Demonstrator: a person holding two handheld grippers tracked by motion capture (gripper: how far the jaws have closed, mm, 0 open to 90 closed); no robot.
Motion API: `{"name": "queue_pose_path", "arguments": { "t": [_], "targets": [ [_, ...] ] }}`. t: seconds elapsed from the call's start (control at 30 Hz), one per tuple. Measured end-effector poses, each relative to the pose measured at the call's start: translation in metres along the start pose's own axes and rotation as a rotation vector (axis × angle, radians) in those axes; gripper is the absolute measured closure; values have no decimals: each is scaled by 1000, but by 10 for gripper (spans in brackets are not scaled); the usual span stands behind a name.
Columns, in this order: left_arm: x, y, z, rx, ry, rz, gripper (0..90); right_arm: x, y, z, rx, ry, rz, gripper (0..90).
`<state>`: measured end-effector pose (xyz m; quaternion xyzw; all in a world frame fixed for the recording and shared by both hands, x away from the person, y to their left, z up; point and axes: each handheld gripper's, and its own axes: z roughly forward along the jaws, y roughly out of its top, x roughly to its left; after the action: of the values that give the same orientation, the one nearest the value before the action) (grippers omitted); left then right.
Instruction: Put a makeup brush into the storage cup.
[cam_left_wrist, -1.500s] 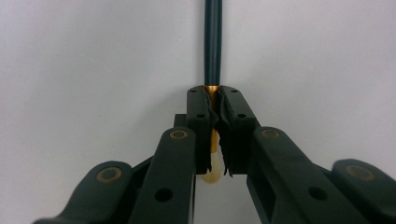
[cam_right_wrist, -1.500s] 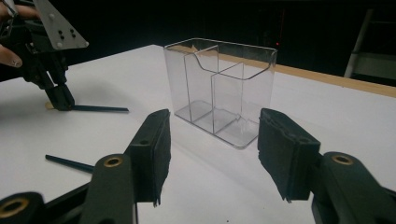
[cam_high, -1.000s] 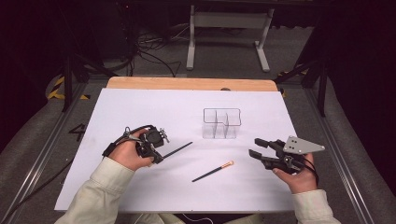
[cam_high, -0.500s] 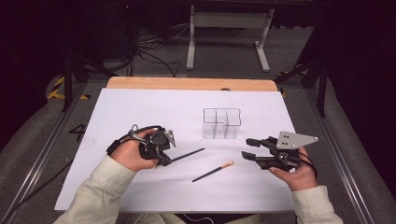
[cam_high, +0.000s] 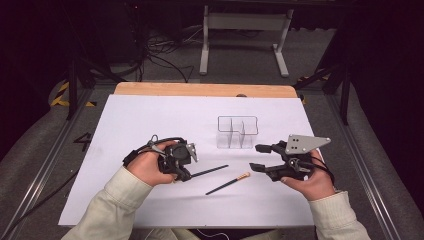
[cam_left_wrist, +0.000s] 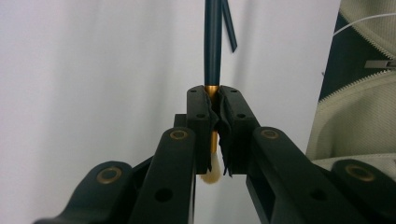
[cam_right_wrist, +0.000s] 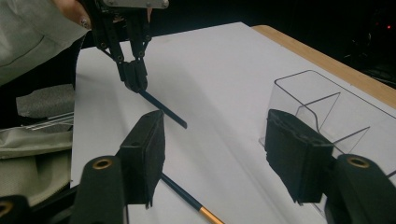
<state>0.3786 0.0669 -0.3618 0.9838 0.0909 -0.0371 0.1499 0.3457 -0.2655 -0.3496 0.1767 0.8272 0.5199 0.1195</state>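
Observation:
My left gripper (cam_high: 185, 174) is shut on a thin brush (cam_high: 209, 171) just above its gold ferrule. In the left gripper view the dark handle (cam_left_wrist: 212, 42) points away past the closed jaws, and the cream bristles (cam_left_wrist: 212, 173) stick out behind them. A second brush (cam_high: 226, 184) lies flat on the white sheet, its gold and cream end toward my right gripper (cam_high: 256, 157). That gripper hovers open beside a clear divided holder (cam_high: 237, 131). From the right gripper view, the lying brush (cam_right_wrist: 187, 196) passes under the left pad of my right gripper (cam_right_wrist: 215, 140).
A white sheet (cam_high: 150, 120) covers the table, with a wooden edge (cam_high: 200, 90) showing at the far side. Beyond it stand a metal frame (cam_high: 245, 30) and floor cables (cam_high: 160, 55). The person's cream sleeves (cam_high: 115, 200) come in from the near edge.
My left gripper has carried its brush rightward and a little nearer. My right gripper has shifted left toward the lying brush, still open.

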Motion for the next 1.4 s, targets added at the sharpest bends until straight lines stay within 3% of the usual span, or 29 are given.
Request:
{"name": "queue_pose_path", "arguments": {
  "t": [0.2, 0.5, 1.07, 1.4],
  "targets": [
    [-4, 4, 2, 10, 5, 8, 833, 2, 9, 11, 57, 19, -6, 309],
    [-9, 6, 8, 51, -4, 29, 833, 7, 27, 30, 187, 63, -44, 324],
    [-14, 10, 10, 53, -23, 50, 833, 13, 31, 59, 297, 133, -59, 410],
    [-16, 20, 13, 49, -34, 100, 833, 20, 26, 71, 341, 168, -57, 460]
  ]
}}
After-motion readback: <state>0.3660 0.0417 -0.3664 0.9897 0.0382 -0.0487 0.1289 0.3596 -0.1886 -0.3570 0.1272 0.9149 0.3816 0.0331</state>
